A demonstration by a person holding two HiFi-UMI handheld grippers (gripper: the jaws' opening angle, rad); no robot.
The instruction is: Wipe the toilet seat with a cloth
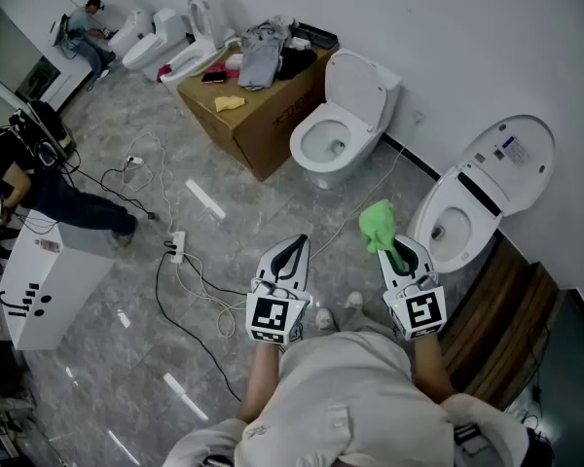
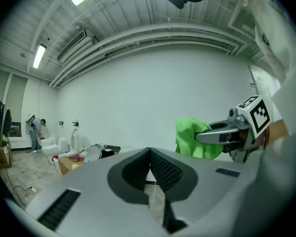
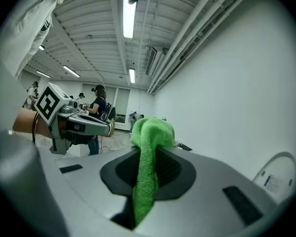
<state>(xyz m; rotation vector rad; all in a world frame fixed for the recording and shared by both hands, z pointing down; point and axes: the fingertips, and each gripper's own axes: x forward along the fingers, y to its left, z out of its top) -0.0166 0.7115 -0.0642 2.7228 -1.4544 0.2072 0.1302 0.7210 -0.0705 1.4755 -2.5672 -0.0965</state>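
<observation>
My right gripper (image 1: 395, 252) is shut on a bright green cloth (image 1: 378, 224), which bunches up past the jaw tips and hangs between them in the right gripper view (image 3: 147, 162). It hovers in the air just left of a white toilet (image 1: 472, 202) with its lid raised, by the right wall. My left gripper (image 1: 290, 253) is shut with nothing in it, held level beside the right one. In the left gripper view the right gripper (image 2: 222, 135) and the cloth (image 2: 192, 138) show at the right. Both grippers point at the white wall.
A second white toilet (image 1: 341, 125) stands open further along the wall, beside a cardboard box (image 1: 258, 95) piled with clothes. Cables and a power strip (image 1: 176, 247) lie on the marble floor. A white cabinet (image 1: 44, 280) and a person (image 1: 29, 178) are at the left; more toilets stand at the far back.
</observation>
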